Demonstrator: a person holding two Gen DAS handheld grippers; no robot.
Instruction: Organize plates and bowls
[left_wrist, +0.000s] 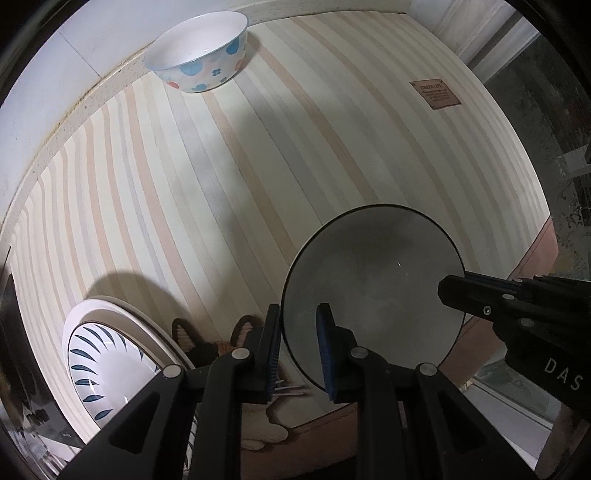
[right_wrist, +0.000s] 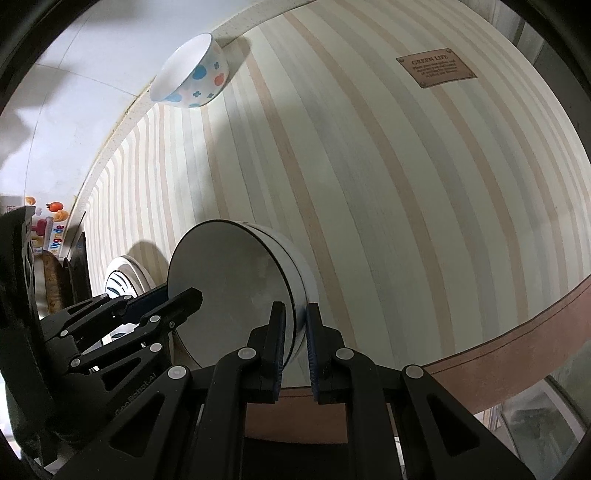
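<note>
Left wrist view: left gripper (left_wrist: 301, 321) and right gripper (right_wrist: 295, 325) both clamp the grey bowl's (left_wrist: 369, 291) rim near the table's (left_wrist: 221, 184) front edge.

left claw (left_wrist: 299, 325) clamped, right claw (right_wrist: 295, 325) clamped

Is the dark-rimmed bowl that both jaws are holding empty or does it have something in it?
Empty. The left wrist view looks straight into the dark-rimmed bowl and shows only its bare grey inside, nothing lying in it.
</note>
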